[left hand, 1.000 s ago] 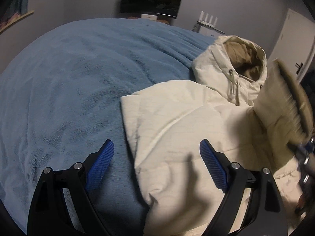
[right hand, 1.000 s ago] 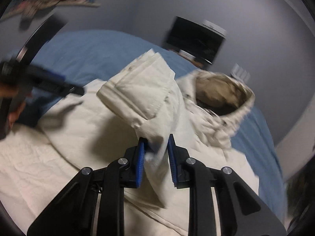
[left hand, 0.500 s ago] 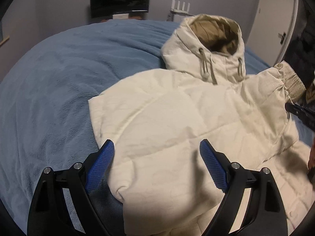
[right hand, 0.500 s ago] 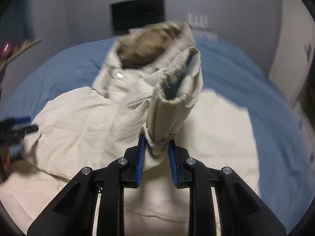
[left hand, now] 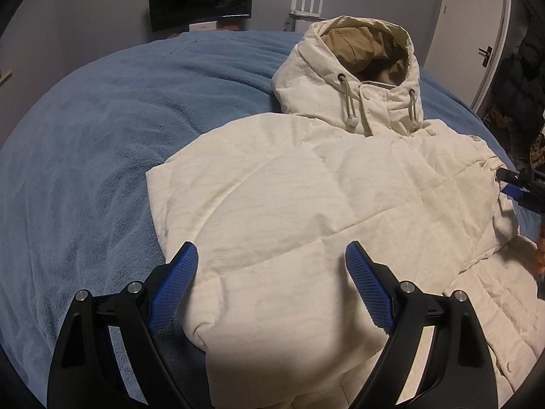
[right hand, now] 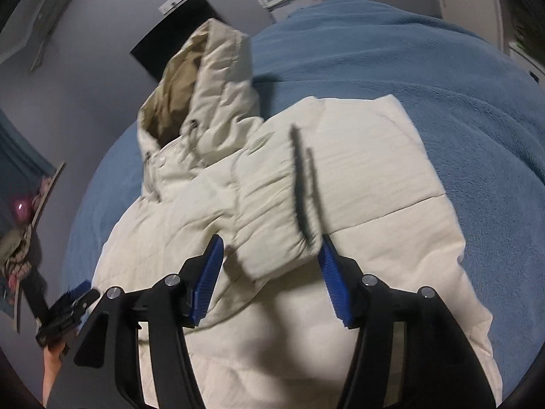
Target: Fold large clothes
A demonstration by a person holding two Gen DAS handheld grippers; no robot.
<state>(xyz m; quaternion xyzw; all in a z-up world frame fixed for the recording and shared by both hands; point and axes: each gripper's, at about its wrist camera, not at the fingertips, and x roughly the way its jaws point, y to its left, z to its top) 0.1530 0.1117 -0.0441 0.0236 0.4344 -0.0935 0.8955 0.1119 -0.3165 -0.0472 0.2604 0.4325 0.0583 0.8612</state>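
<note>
Jacket (left hand: pixel 306 204): cream cloth shell, matt, finely crinkled, quilted in puffy panels; hood lining (left hand: pixel 361 47) a smoother tan fabric, with cord drawstrings ending in pale glossy beads. Bed cover (left hand: pixel 85 143): blue fleece-like cloth, matt, with soft nap. Left gripper (left hand: pixel 270 283) and right gripper (right hand: pixel 269 269): black matt plastic frames, blue textured pads, shiny metal screw heads.

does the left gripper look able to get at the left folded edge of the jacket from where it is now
Probably yes. The left gripper is open and empty, and the jacket edge lies just beside its left finger on the blue blanket, with nothing covering it.
</note>
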